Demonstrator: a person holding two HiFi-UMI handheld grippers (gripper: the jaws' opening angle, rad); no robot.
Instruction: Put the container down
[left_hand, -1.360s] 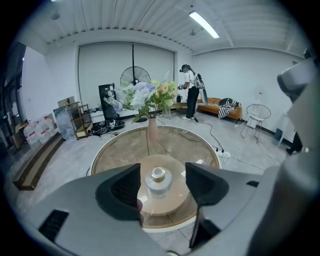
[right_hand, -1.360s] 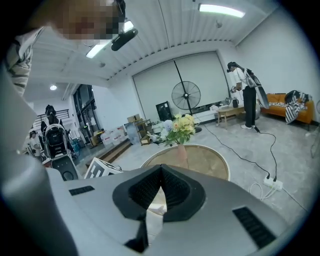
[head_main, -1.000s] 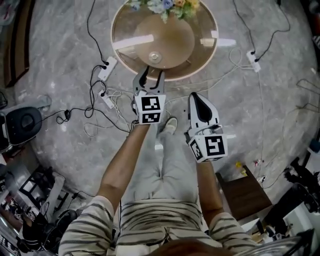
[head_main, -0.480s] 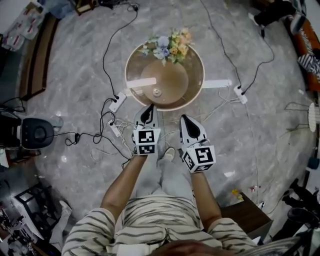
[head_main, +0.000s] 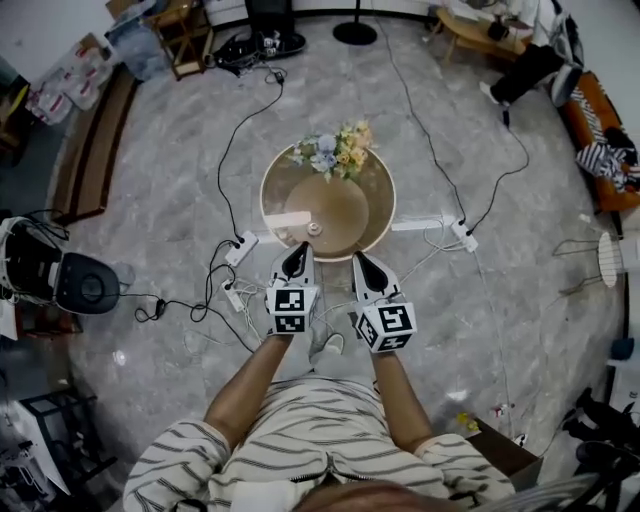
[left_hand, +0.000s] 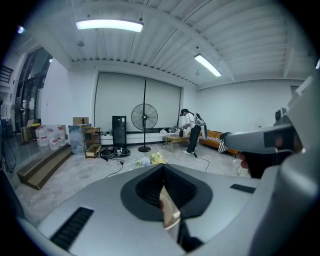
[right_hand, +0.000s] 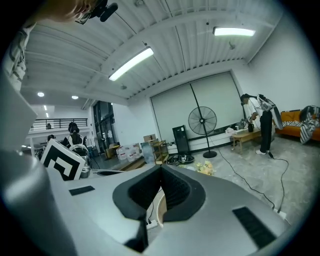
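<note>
A small round container (head_main: 314, 228) rests on the round wooden table (head_main: 375, 225), near its front edge. A bunch of flowers (head_main: 335, 150) lies at the table's far rim. Both grippers hang side by side over the floor, just short of the table and apart from the container. My left gripper (head_main: 299, 251) is shut with nothing between its jaws, which also meet with nothing between them in the left gripper view (left_hand: 163, 175). My right gripper (head_main: 357, 261) is shut and empty too, its jaws meeting in the right gripper view (right_hand: 161, 172).
Power strips (head_main: 242, 247) and cables trail over the marble floor around the table. A black machine (head_main: 75, 285) stands at the left. A standing fan (left_hand: 144, 118), a low table and a person (left_hand: 192, 131) are at the far wall, an orange sofa (head_main: 600, 125) at the right.
The left gripper's jaws have closed, empty. Both grippers have drawn back from the table, and the head view has risen so that the table looks smaller and farther off. The container stays on the table.
</note>
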